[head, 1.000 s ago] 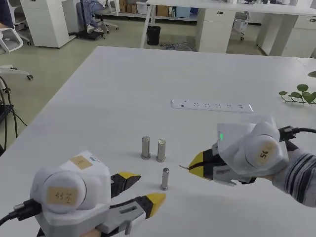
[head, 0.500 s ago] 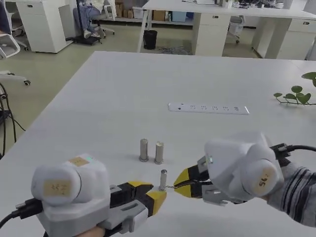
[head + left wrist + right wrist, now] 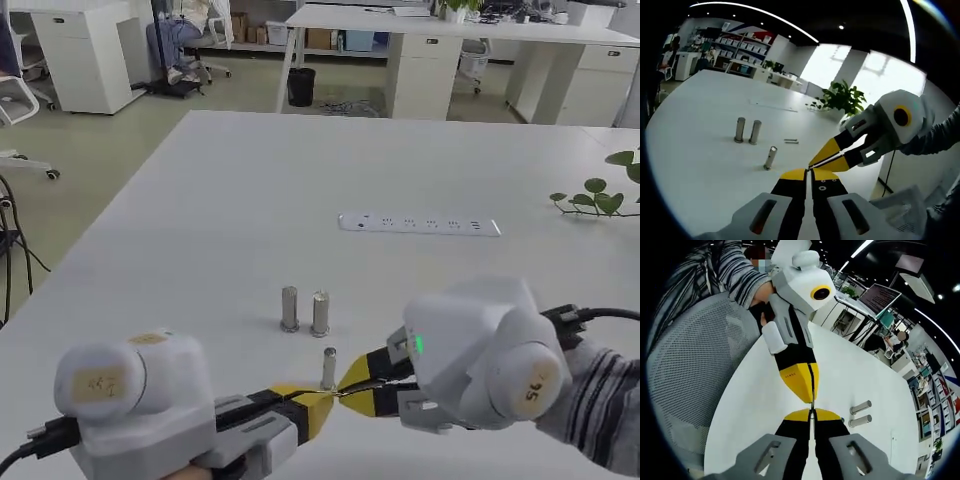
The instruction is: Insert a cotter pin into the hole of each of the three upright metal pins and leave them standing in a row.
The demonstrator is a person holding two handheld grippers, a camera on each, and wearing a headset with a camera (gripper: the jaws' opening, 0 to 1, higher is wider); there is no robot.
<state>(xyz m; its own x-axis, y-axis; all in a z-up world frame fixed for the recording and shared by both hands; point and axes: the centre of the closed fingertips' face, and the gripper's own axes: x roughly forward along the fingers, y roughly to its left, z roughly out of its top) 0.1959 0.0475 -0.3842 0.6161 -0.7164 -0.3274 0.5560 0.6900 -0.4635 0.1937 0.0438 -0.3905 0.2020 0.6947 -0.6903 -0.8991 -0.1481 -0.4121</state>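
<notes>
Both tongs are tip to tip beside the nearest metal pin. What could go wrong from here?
The thin cotter pin sits only at the tips of the left tongs and right tongs; it could slip out. The tips are close to the nearest metal pin; a nudge may topple it.

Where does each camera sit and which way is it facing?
Head view: on the head, looking forward and down at table, metal pins, left tongs, right tongs; striped sleeve shows.
Left gripper view: on the left gripper, along its tongs towards the pins; right tongs show at right.
Right gripper view: on the right gripper, facing back at the sleeve and a mesh chair.
Shared: both gripper views show tongs tip to tip.
</notes>
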